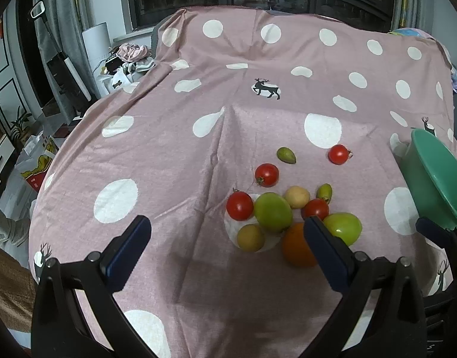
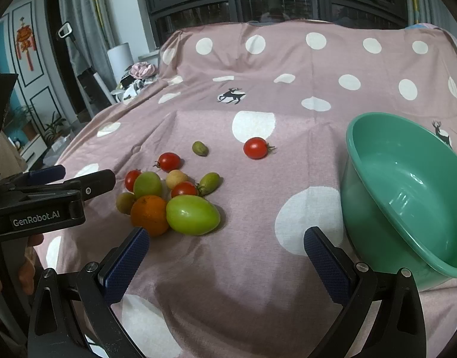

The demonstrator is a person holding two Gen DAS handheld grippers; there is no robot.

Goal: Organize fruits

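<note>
A pile of fruit lies on the pink dotted cloth [image 1: 168,164]: an orange [image 1: 297,247] [image 2: 149,214], two large green tomatoes [image 1: 272,211] [image 2: 192,214], several red tomatoes [image 1: 239,205] [image 2: 168,161], small yellowish and green fruits. One red tomato [image 2: 255,148] lies apart, toward the bowl. An empty green bowl [image 2: 407,191] [image 1: 434,176] stands at the right. My left gripper [image 1: 228,229] is open and empty, just short of the pile. My right gripper [image 2: 225,238] is open and empty, between pile and bowl.
The left gripper's body [image 2: 34,203] shows at the left edge of the right wrist view. The table's left edge drops to a cluttered floor with boxes [image 1: 37,161] and plants. Dark windows [image 2: 258,3] lie behind the table.
</note>
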